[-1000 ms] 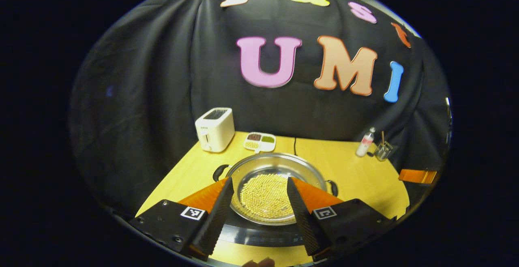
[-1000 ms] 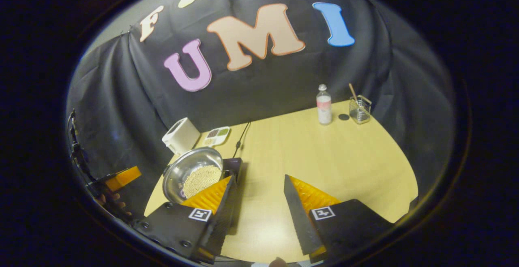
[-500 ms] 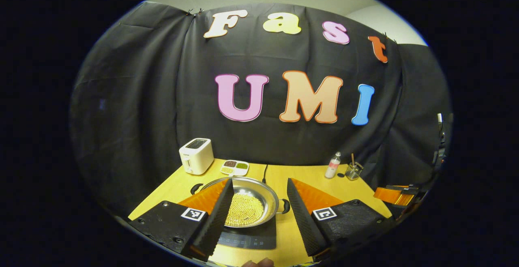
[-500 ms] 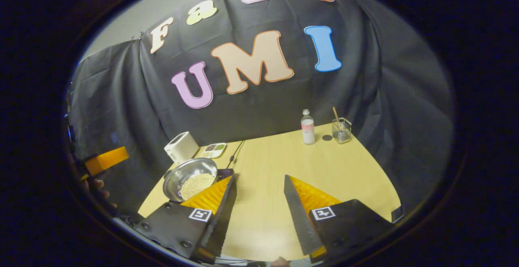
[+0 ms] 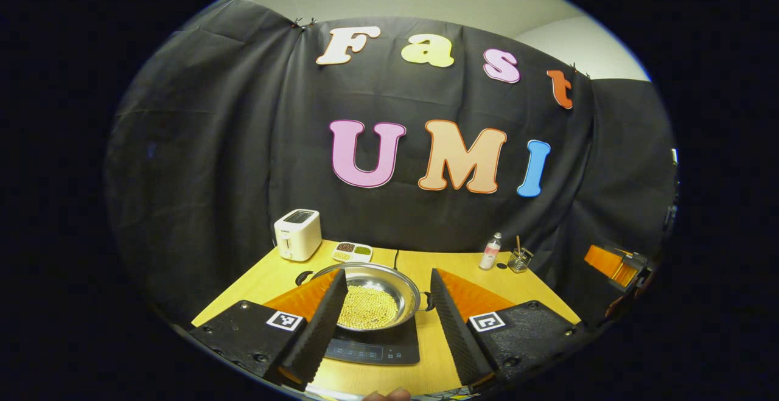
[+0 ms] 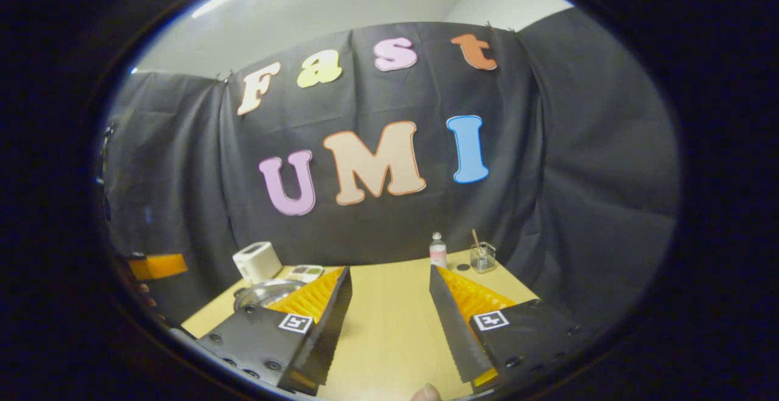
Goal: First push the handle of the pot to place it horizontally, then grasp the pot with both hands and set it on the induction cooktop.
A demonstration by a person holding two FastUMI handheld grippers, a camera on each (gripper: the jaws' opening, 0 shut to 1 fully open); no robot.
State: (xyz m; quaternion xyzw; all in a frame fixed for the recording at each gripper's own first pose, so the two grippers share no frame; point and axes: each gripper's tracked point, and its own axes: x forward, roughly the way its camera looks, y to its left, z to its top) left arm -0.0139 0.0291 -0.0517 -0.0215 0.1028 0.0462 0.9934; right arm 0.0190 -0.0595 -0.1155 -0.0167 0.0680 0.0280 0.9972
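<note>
Two tools we hold stand wide apart-fingered and grip nothing: the left tool [image 5: 383,322] above the desk's [image 5: 268,279] near edge, the right tool [image 6: 386,322] too. Beyond our left tool the steel pot [image 5: 371,294] of beans sits on the induction cooktop [image 5: 377,347]; a toaster [image 5: 297,234] stands at the far-left corner.

The left tongs' [image 5: 387,311] own fingers hid the pot's [image 5: 389,288] left rim and part of the cooktop [image 5: 377,348]. In the right gripper view, a finger [image 6: 316,300] covered most of the pot [image 6: 261,292], and the tray [image 6: 306,272] was too small to make out.
</note>
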